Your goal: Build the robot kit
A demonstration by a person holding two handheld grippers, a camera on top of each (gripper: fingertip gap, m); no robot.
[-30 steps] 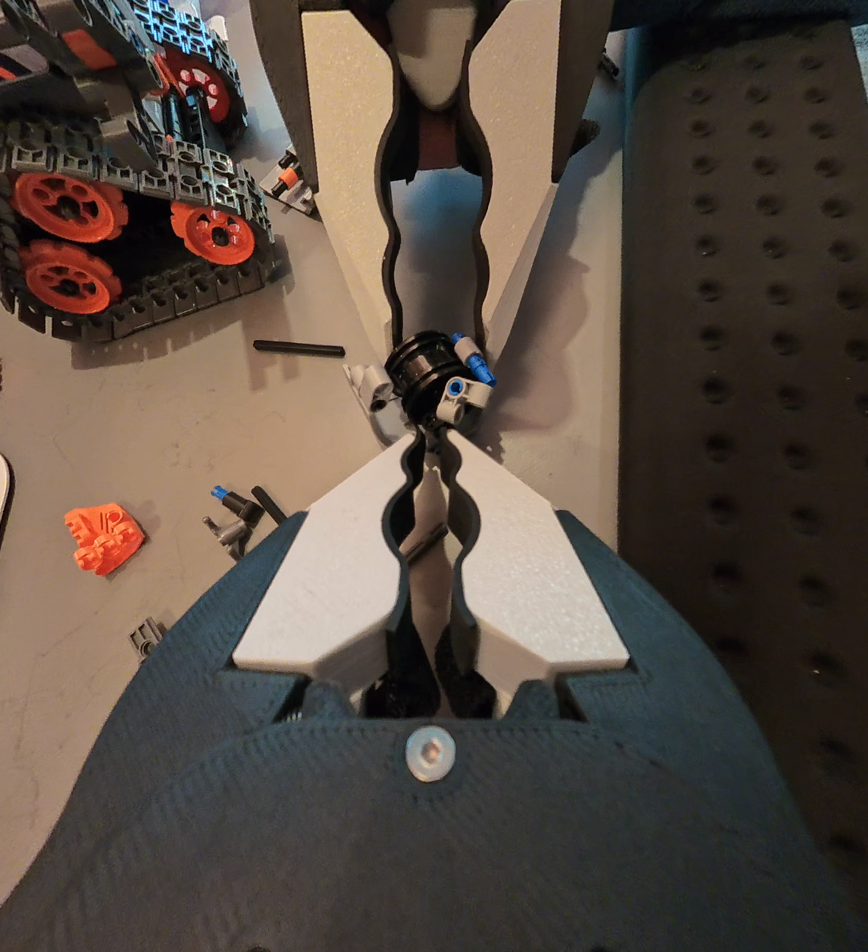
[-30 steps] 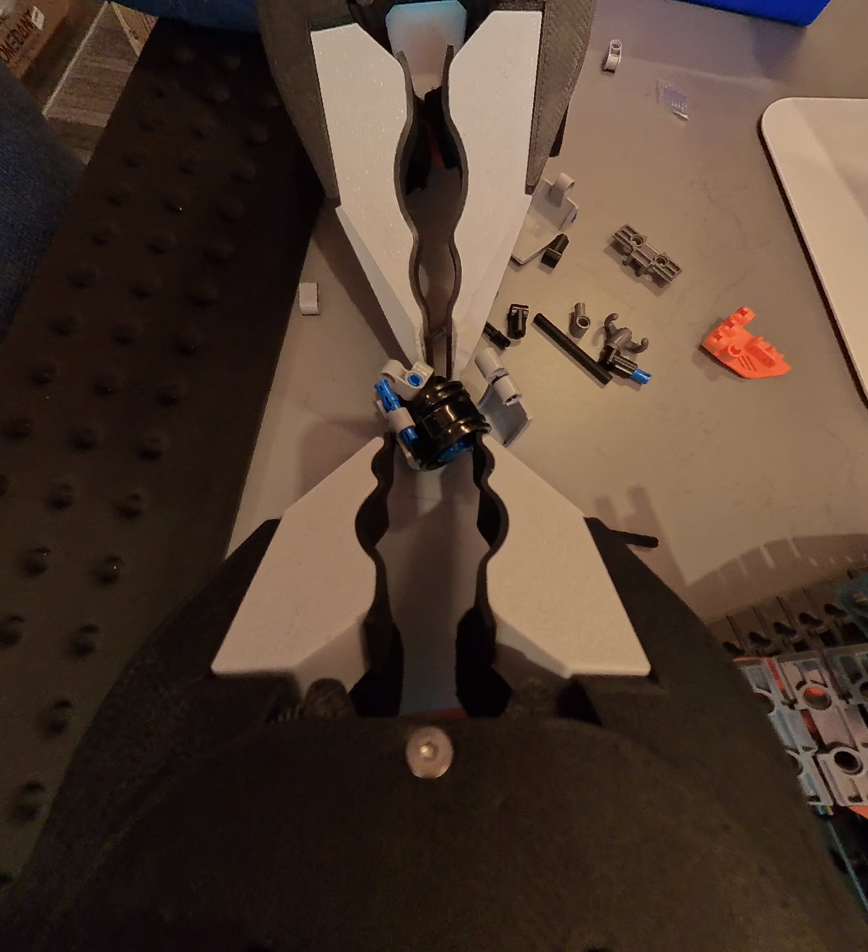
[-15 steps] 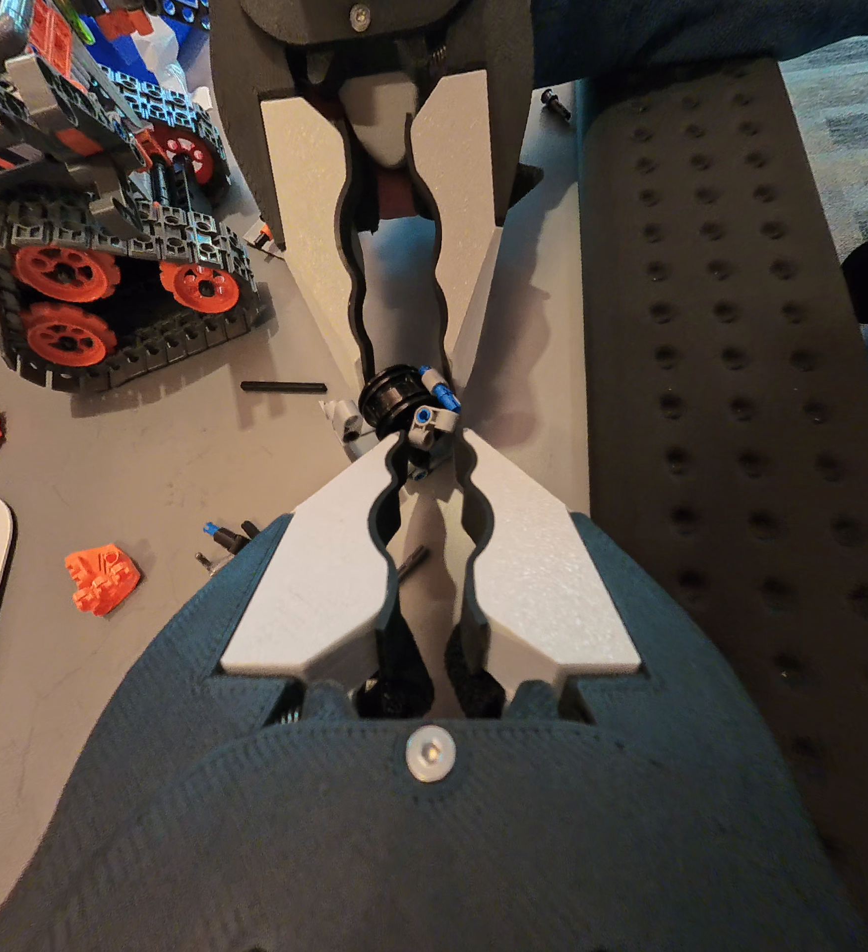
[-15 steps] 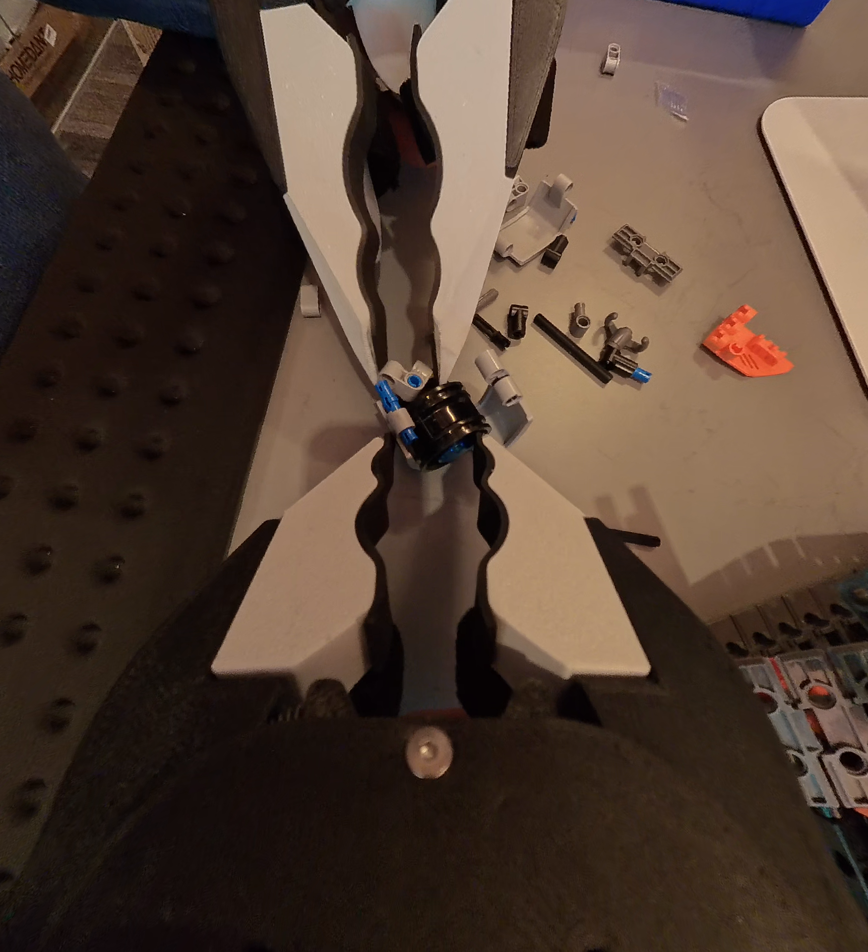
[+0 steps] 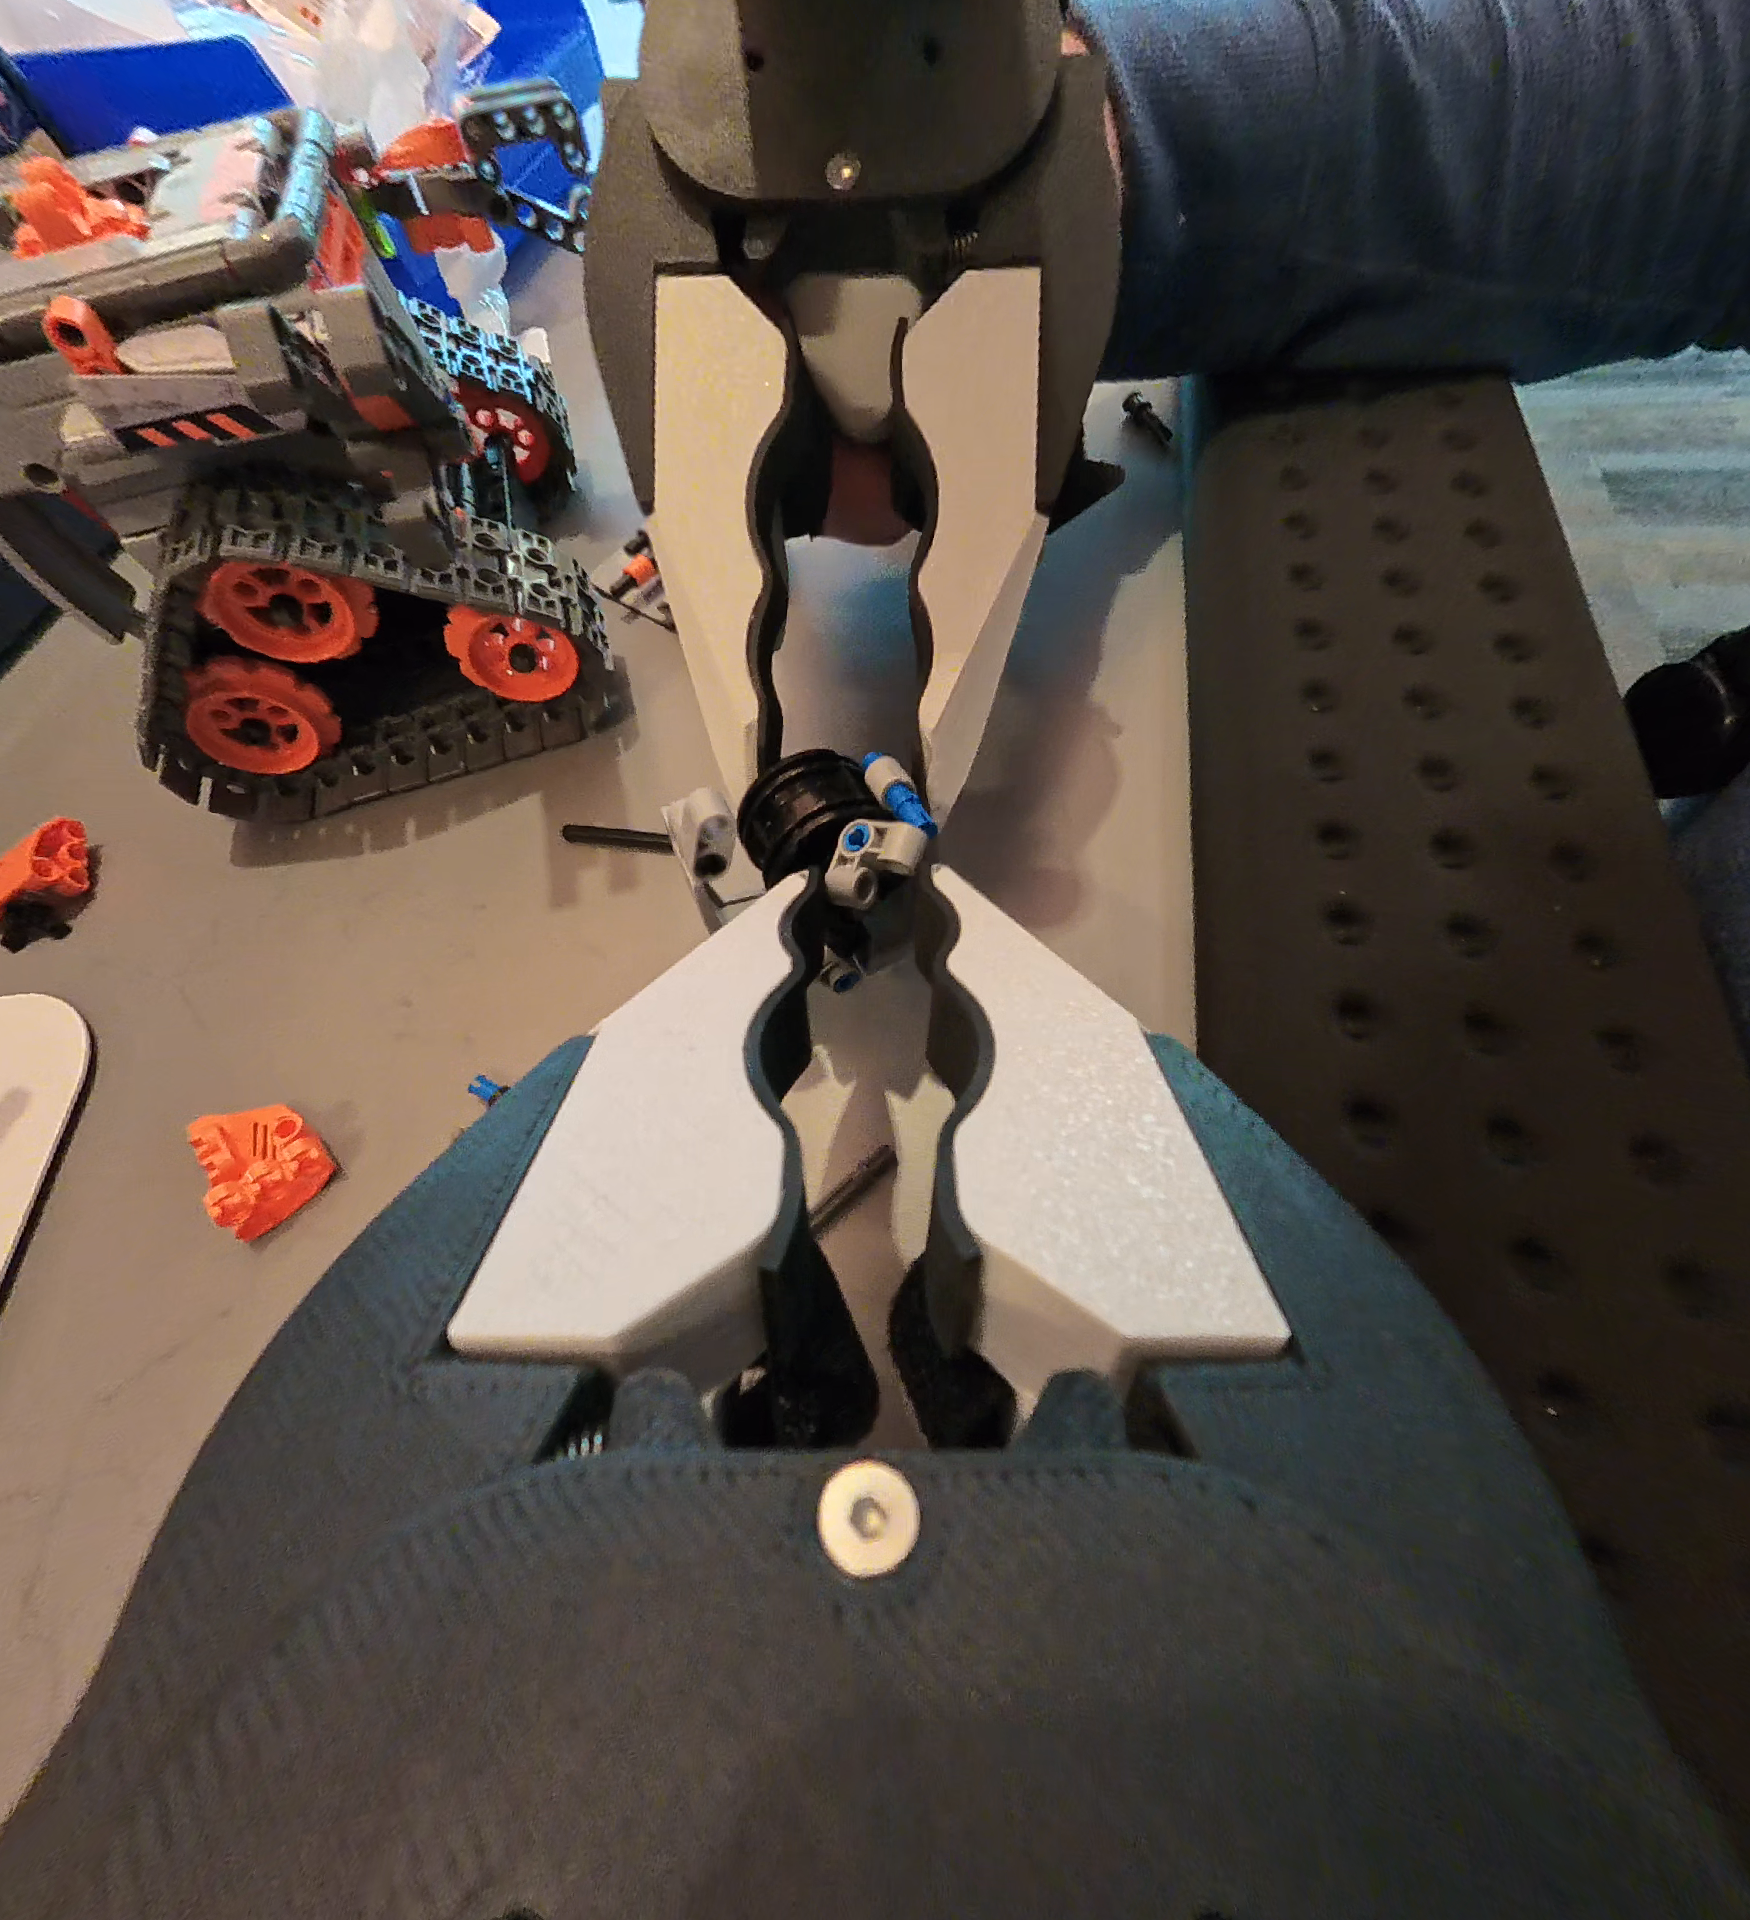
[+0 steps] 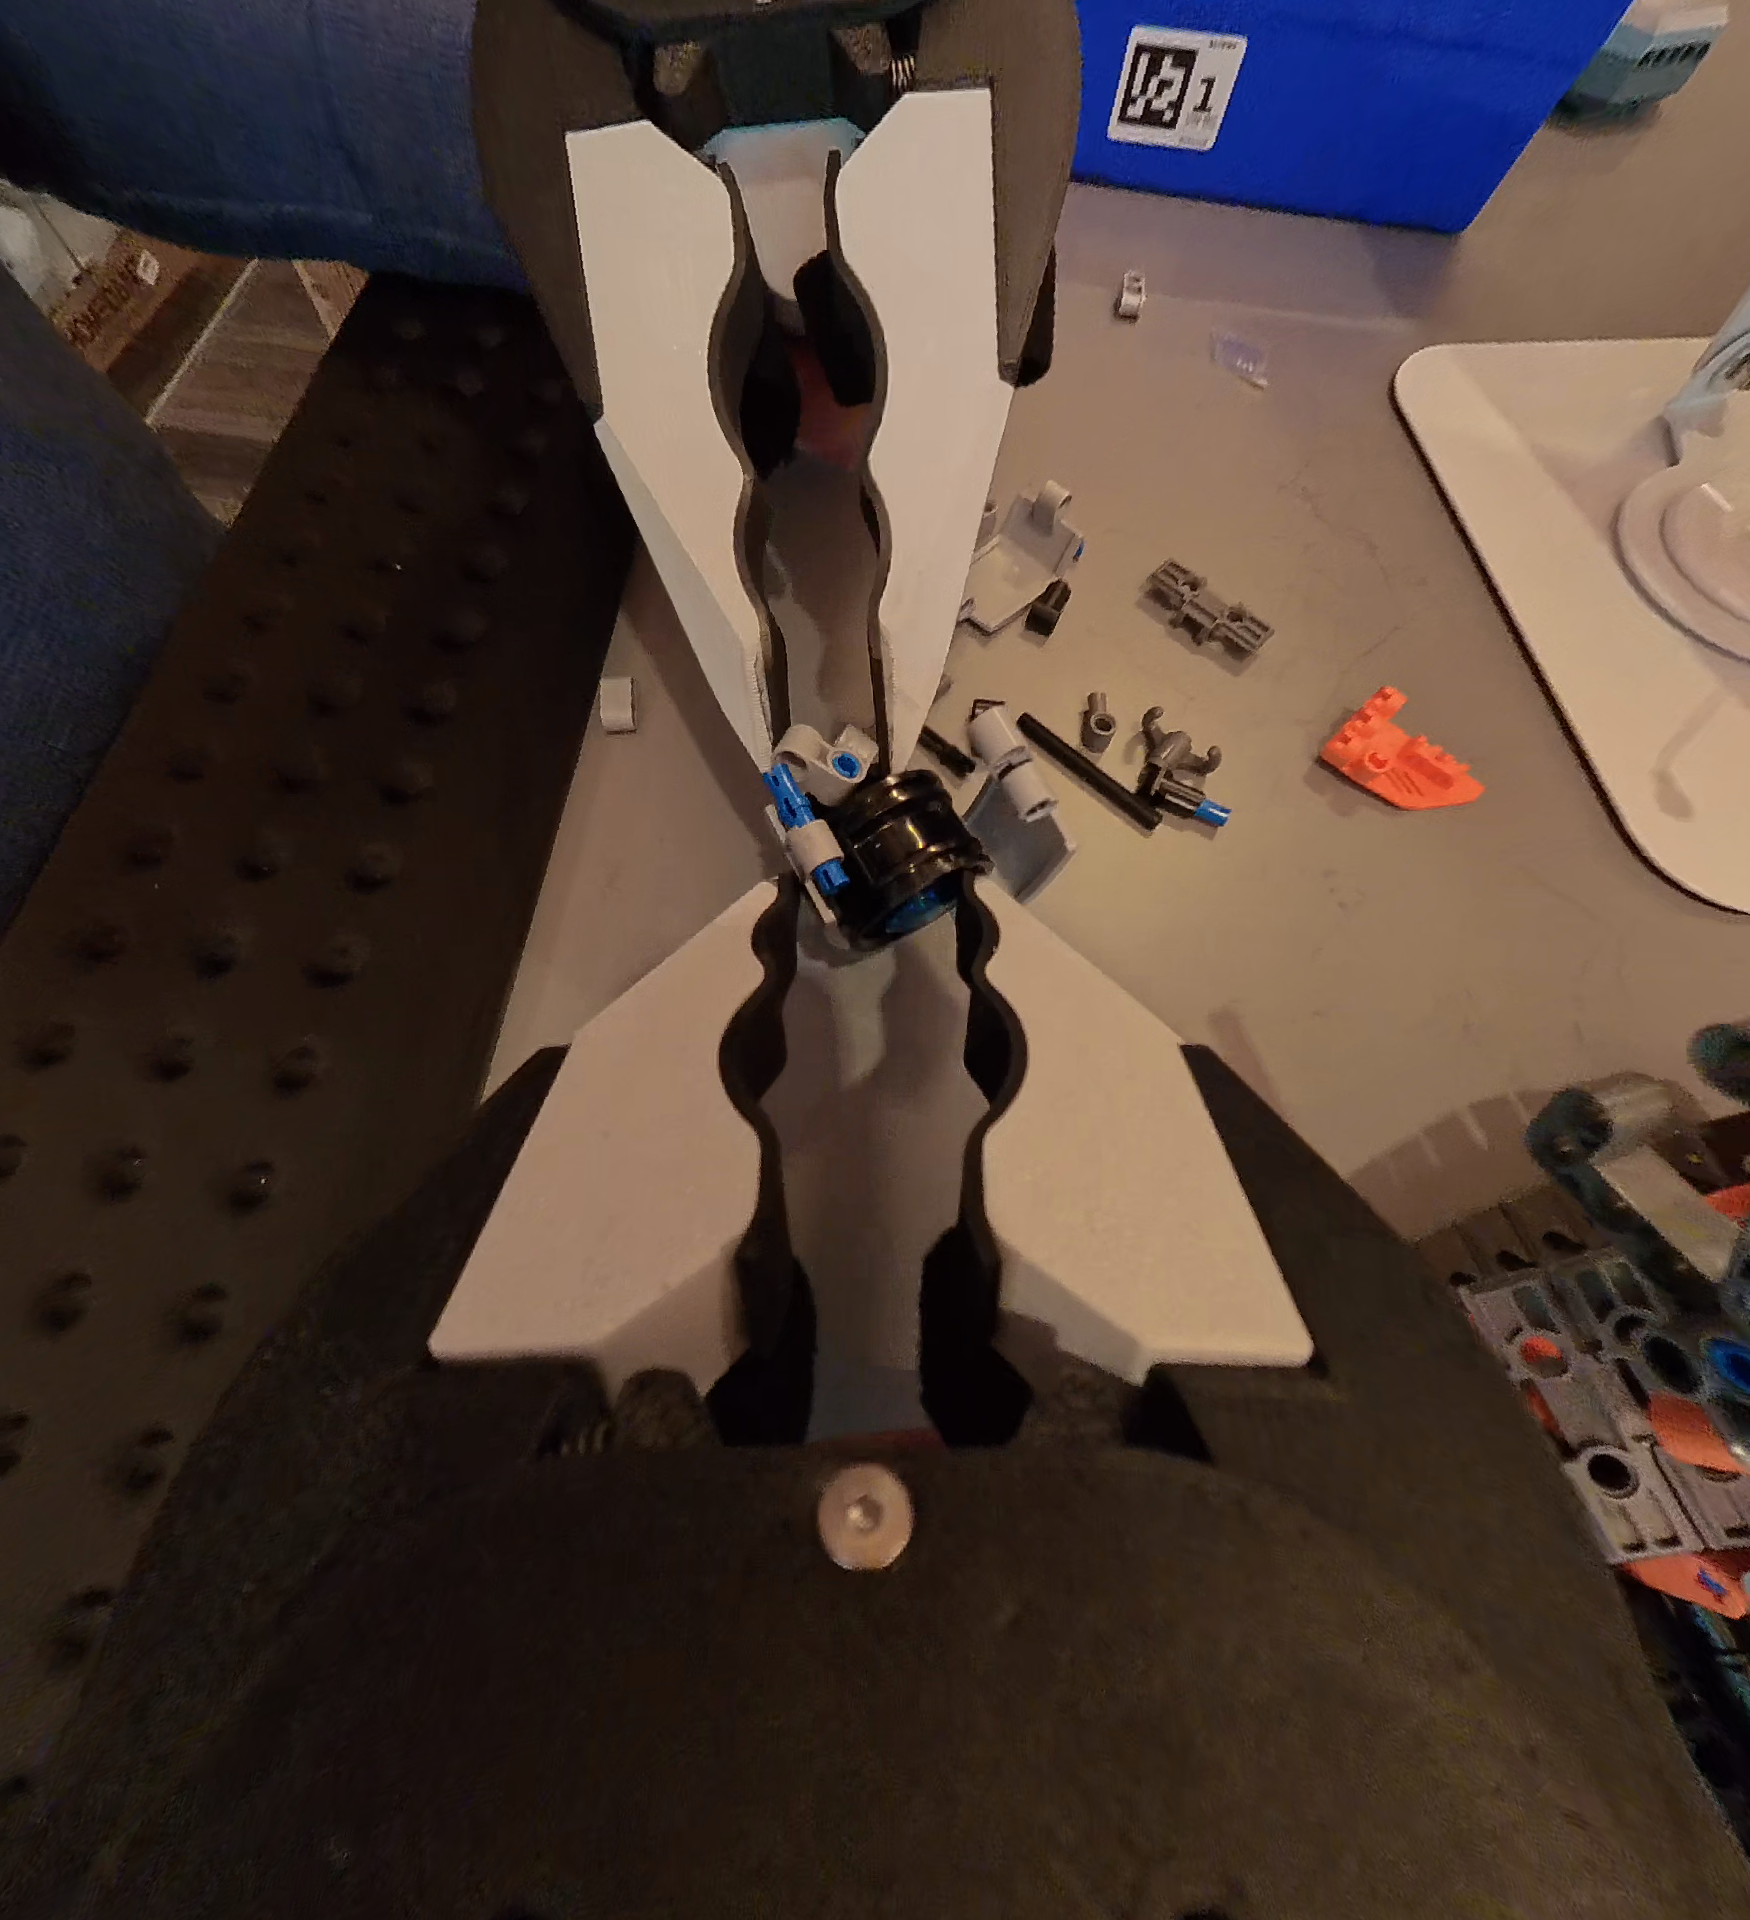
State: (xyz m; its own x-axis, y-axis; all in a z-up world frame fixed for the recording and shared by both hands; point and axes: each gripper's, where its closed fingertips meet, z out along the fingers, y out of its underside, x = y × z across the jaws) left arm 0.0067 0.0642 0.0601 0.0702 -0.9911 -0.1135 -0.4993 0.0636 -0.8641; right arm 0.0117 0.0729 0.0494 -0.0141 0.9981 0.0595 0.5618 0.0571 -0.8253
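A small brick assembly, a black wheel hub (image 5: 798,805) with grey connectors (image 5: 871,847) and blue pins, hangs above the grey table (image 5: 331,987) between my two facing grippers. My right gripper (image 6: 876,914) is shut on the black hub (image 6: 897,842); in the left wrist view it comes in from the top (image 5: 840,748). My left gripper (image 5: 866,899) is partly open, its tips on either side of the grey connector end. In the right wrist view it enters from the top (image 6: 827,722), next to the grey connector (image 6: 829,764).
A tracked brick vehicle (image 5: 331,582) with orange wheels stands at the left, also in the right wrist view (image 6: 1681,1351). Loose parts (image 6: 1162,769) and orange pieces (image 5: 258,1169) lie on the table. A white stand base (image 6: 1577,623), a blue bin (image 6: 1370,104) and a black dimpled mat (image 5: 1473,935) border it. Both grippers' tips are close together, under 4 cm apart.
My left gripper's fingers have spread apart from a tight pinch. Both grippers have risen with the assembly. The right gripper's hold on the hub is unchanged.
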